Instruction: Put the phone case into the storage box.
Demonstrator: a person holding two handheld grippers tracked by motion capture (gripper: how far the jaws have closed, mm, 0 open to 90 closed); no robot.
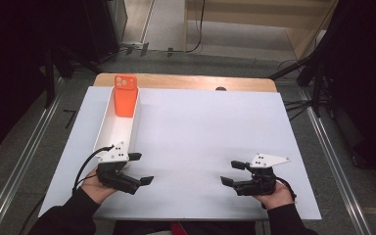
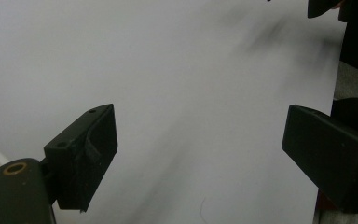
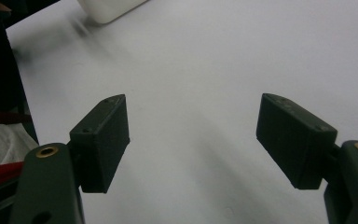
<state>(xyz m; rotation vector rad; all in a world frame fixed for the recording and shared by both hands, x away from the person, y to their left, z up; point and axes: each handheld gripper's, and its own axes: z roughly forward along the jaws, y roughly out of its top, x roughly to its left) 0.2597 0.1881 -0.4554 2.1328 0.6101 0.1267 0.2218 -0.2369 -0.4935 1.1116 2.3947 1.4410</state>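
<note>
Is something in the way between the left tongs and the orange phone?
Nothing loose blocks it. The orange phone leans at the far end of the white tray, and the left tongs hover open just past the tray's near end. Between them lie just the tray's low near wall and its bare floor.

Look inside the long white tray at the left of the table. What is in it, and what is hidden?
An orange phone leans at the far end of the white tray, camera side showing. The tray's near floor looks bare; the phone's lower edge and screen side are hidden.
</note>
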